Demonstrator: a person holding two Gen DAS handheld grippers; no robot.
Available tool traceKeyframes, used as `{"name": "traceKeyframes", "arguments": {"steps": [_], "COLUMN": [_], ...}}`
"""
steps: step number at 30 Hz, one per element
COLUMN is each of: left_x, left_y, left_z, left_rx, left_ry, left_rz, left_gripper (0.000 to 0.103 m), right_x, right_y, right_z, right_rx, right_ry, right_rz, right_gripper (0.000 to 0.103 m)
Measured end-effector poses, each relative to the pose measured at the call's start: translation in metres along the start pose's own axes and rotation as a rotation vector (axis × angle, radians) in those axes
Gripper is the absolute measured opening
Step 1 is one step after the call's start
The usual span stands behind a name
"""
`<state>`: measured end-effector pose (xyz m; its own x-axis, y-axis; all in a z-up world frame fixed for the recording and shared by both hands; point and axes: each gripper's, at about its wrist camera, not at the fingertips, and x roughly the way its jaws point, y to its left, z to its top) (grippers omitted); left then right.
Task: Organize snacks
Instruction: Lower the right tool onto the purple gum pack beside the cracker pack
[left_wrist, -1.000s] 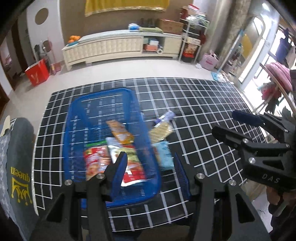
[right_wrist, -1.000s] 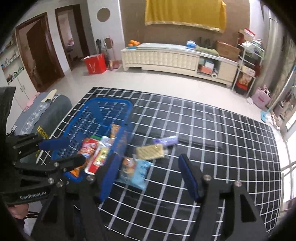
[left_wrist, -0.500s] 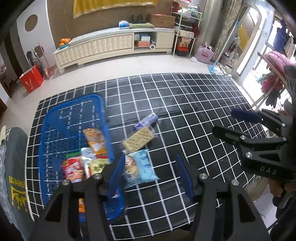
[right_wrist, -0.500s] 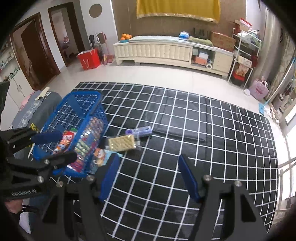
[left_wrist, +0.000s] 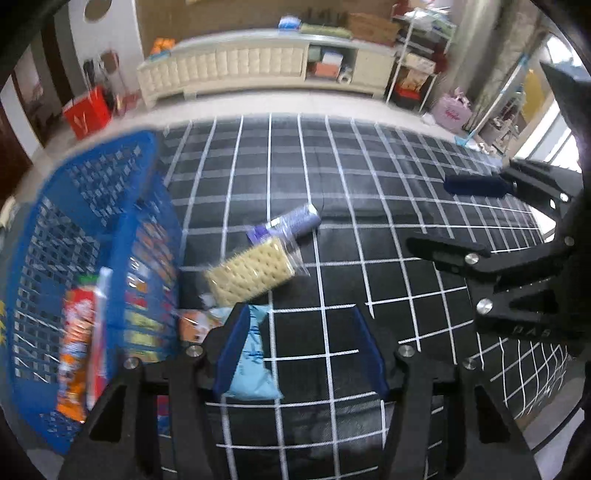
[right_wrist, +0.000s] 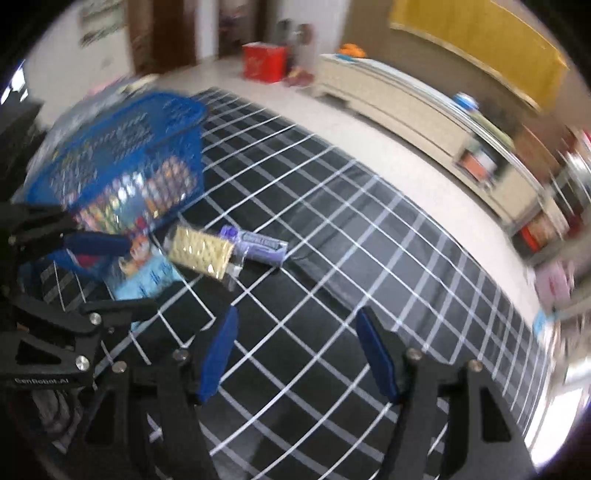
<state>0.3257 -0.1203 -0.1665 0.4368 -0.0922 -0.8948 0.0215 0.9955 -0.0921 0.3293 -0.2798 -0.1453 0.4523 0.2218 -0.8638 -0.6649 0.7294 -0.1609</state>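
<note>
- Hovering over the black grid-patterned cloth (left_wrist: 369, 206): left tongs (left_wrist: 301, 354), spread, nothing pinched; only cloth shows in the gap.
- Left tongs' left finger (left_wrist: 232, 350) overlaps the light-blue snack pack (left_wrist: 255, 369) in view; contact can't be confirmed.
- Right tongs (right_wrist: 297, 354) also spread, empty, above bare cloth, to the right of the snack cluster.
- Each pair of tongs shows at the edge of the other's view; frames are motion-blurred.
- Landmark: blue basket (left_wrist: 92, 221), at the left end of the cloth.
- Light-blue snack pack lies flat on the cloth just right of the basket's near corner, outside it.
- Cracker pack (left_wrist: 251, 273) in clear wrap lies just beyond the blue pack, right of the basket, tilted diagonally. In the right wrist view its end overlaps the blue pack's far edge.
- Purple tube-shaped snack (left_wrist: 284, 225) lies just past the cracker pack, further right of the basket, touching or nearly touching the crackers' clear wrap.
- Inside the basket: several packs, including an orange-red one (left_wrist: 74, 332) against the near side; labels are too blurred to read.
- Beyond the basket, off the cloth: red bag (left_wrist: 86, 116) on the pale floor.
- Farthest back from the basket: long cream cabinet (left_wrist: 240, 70) along the wall, wire shelf rack (left_wrist: 417, 62) at its right end.
</note>
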Motion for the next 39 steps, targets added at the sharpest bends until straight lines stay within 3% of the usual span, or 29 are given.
{"name": "traceKeyframes", "arguments": {"steps": [4, 9, 15, 19, 21, 26, 28, 31, 34, 39], "left_x": [0.021, 0.034, 0.040, 0.041, 0.046, 0.053, 0.056, 0.059, 0.058, 0.051], "left_y": [0.000, 0.011, 0.022, 0.018, 0.016, 0.015, 0.017, 0.019, 0.020, 0.023], "left_z": [0.003, 0.007, 0.010, 0.011, 0.013, 0.014, 0.012, 0.008, 0.007, 0.001], "left_rx": [-0.018, -0.049, -0.066, -0.013, -0.006, -0.016, -0.035, -0.048, -0.064, -0.066], "left_ry": [-0.001, -0.051, -0.020, -0.019, -0.011, 0.007, 0.018, 0.034, 0.027, 0.013], "left_rz": [0.051, 0.122, 0.075, 0.091, 0.088, 0.118, 0.105, 0.090, 0.089, 0.096], "left_gripper": [0.055, 0.055, 0.055, 0.055, 0.055, 0.055, 0.055, 0.055, 0.055, 0.055], "right_x": [0.026, 0.053, 0.077, 0.097, 0.105, 0.122, 0.124, 0.125, 0.122, 0.110], "right_y": [-0.008, -0.001, 0.010, 0.017, 0.020, 0.021, 0.023, 0.027, 0.035, 0.044], "right_z": [0.006, 0.018, 0.030, 0.034, 0.035, 0.037, 0.040, 0.046, 0.043, 0.023], "right_rx": [-0.063, -0.227, -0.388, -0.464, -0.525, -0.597, -0.614, -0.621, -0.635, -0.618], "right_ry": [-0.006, -0.014, -0.018, 0.011, 0.011, 0.039, 0.029, 0.037, 0.016, -0.006], "right_rz": [0.097, 0.143, 0.190, 0.207, 0.180, 0.208, 0.237, 0.291, 0.282, 0.228], "right_gripper": [0.070, 0.070, 0.070, 0.070, 0.070, 0.070, 0.066, 0.050, 0.037, 0.034]}}
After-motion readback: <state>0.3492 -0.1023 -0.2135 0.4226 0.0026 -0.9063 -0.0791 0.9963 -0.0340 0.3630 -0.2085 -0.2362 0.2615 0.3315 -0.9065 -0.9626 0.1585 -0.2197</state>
